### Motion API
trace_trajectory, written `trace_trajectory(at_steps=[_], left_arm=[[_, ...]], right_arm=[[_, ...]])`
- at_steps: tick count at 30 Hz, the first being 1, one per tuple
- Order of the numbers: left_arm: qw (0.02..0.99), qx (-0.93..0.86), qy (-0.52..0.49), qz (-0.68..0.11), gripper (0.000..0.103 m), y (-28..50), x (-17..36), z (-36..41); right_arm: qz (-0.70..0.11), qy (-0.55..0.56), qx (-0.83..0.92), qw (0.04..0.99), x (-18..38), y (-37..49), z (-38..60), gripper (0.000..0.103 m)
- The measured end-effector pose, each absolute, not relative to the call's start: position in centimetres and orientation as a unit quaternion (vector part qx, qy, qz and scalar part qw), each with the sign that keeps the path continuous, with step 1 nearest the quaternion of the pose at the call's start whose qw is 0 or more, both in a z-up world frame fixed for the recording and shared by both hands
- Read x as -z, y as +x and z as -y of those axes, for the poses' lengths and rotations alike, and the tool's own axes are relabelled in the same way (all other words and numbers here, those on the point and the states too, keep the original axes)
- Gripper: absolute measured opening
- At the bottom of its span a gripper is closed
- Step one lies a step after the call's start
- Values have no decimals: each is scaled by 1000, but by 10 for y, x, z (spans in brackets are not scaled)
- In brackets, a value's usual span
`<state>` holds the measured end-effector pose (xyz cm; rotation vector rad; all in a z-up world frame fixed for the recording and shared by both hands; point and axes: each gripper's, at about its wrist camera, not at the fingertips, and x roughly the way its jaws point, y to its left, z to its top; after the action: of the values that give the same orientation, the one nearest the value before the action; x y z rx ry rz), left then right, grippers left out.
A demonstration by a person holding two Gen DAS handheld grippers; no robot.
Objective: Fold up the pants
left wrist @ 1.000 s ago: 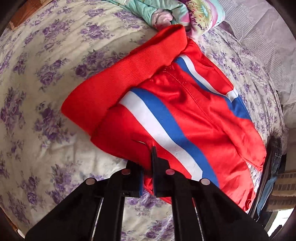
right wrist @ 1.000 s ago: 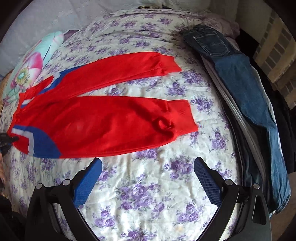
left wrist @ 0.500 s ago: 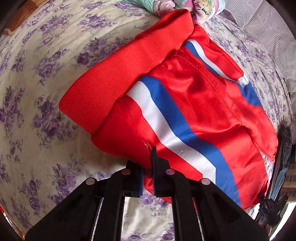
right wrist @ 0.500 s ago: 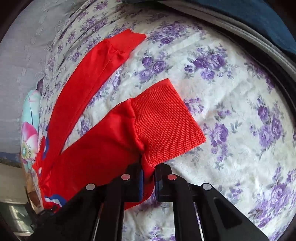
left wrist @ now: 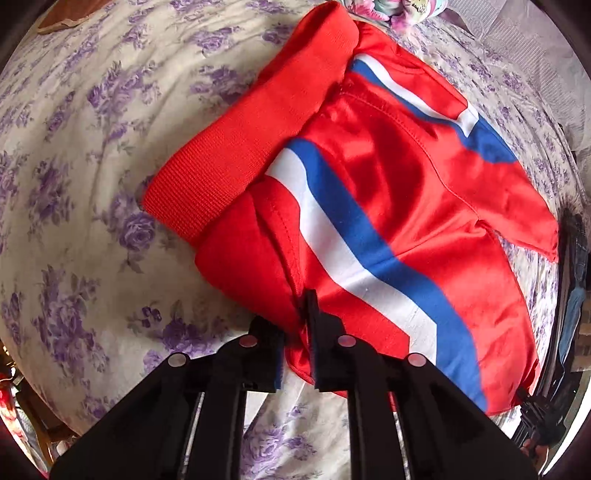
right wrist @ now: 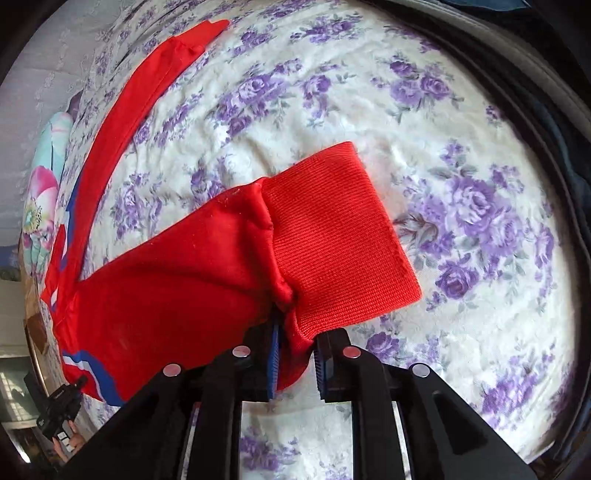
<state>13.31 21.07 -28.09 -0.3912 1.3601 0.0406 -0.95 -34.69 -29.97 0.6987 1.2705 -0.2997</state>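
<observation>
Left wrist view: the red satin track pants (left wrist: 388, 206) with a blue and white diagonal stripe lie spread on the cream bedspread (left wrist: 74, 184) printed with purple roses. The ribbed red knit waistband (left wrist: 255, 136) sits at the far-left edge of the pants, its surface flat and matte against the shiny body fabric. The left gripper (left wrist: 299, 332) has its fingers drawn narrow, pinching the near hem of the pants beside the stripe. A pastel floral pillow (left wrist: 402, 11) touches the waistband's far end.

Right wrist view: the right gripper (right wrist: 295, 354) has its fingers narrow, clamped on a bunched fold where a pant leg meets its ribbed red cuff (right wrist: 340, 236). The cuff fans out flat on the bedspread. The other leg (right wrist: 147, 85) stretches away straight, apart from the gripped one.
</observation>
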Motion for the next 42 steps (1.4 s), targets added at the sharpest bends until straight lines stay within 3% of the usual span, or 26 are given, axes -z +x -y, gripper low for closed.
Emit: trace_trajectory(at_steps=[1, 3, 5, 9, 12, 15, 20, 23, 24, 27, 31, 34, 36, 39, 41, 42], left_arm=[[758, -18, -181, -626, 14, 130, 275, -212], [762, -16, -171, -624, 37, 120, 255, -214], [780, -20, -141, -609, 46, 105, 228, -215], [811, -30, -102, -576, 46, 100, 179, -222], [831, -14, -80, -550, 46, 140, 160, -214], [842, 3, -50, -537, 46, 208, 163, -199], [815, 32, -26, -578, 45, 304, 212, -180], [788, 26, -1, -615, 32, 333, 254, -175], [787, 25, 2, -617, 34, 336, 262, -175], [794, 25, 11, -607, 33, 331, 261, -172], [796, 31, 4, -604, 27, 313, 259, -174], [797, 30, -3, -603, 27, 310, 264, -177], [796, 25, 4, -605, 28, 315, 265, -174], [784, 37, 28, -619, 30, 323, 257, -171], [784, 50, 40, -618, 31, 319, 241, -176], [790, 59, 47, -609, 39, 317, 229, -179]], right_arm=[[-583, 309, 132, 740, 296, -8, 344, 27], [-606, 285, 128, 731, 283, -6, 339, 49], [-617, 234, 157, 735, 260, -8, 337, 51], [-583, 205, 163, 770, 214, 7, 344, 62], [-542, 219, 119, 802, 200, 67, 357, 69], [-511, 259, 91, 815, 209, 153, 379, 69], [-549, 307, 144, 764, 262, 257, 412, 68], [-548, 339, 144, 751, 279, 275, 418, 51], [-543, 349, 132, 752, 283, 278, 418, 26], [-530, 351, 131, 760, 280, 269, 414, 18], [-533, 341, 163, 757, 261, 227, 412, 17], [-543, 344, 173, 746, 283, 211, 415, 19], [-532, 335, 174, 758, 299, 213, 411, 26], [-549, 282, 158, 771, 291, 225, 392, 52], [-573, 236, 158, 769, 278, 224, 380, 53], [-573, 218, 156, 775, 267, 219, 374, 53]])
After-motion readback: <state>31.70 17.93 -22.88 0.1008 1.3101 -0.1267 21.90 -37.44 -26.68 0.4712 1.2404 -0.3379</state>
